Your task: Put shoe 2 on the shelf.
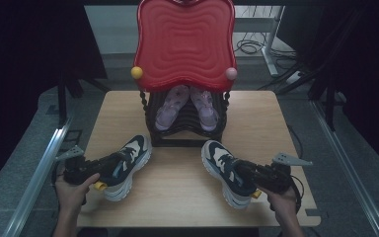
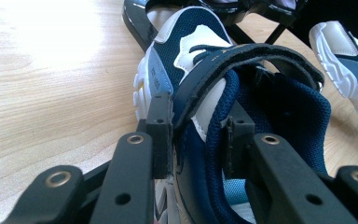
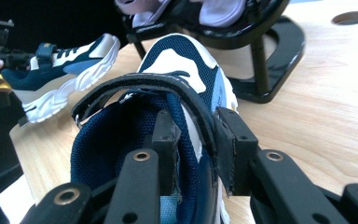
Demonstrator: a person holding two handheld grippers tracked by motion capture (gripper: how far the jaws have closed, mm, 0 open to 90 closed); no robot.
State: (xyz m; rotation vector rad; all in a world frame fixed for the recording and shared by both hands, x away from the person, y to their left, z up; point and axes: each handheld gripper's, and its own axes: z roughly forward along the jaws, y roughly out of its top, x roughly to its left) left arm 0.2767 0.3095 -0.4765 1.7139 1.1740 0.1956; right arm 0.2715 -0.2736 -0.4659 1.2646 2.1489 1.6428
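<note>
Two navy-and-white sneakers on the wooden tabletop (image 1: 177, 197), in front of a black shoe rack (image 1: 187, 131) with a red wavy top (image 1: 185, 42) and a pair of lilac sandals (image 1: 187, 106) inside.

Left sneaker (image 1: 128, 165) toe toward the rack, heel end at the left tool (image 1: 109, 165). Seen in the left gripper view: left tool (image 2: 196, 140) clamped on the sneaker's side wall (image 2: 200, 112) near the strap, one jaw outside against the white and navy upper, the other inside the collar against the blue lining.

Right sneaker (image 1: 224, 170) likewise toe toward the rack, angled slightly left, heel end at the right tool (image 1: 244, 173). In the right gripper view: right tool (image 3: 196, 144) pinching the sneaker's side wall (image 3: 191, 121) beside the strap, one jaw inside the opening, the other outside.

Sneakers well apart, bare tabletop between them.
</note>
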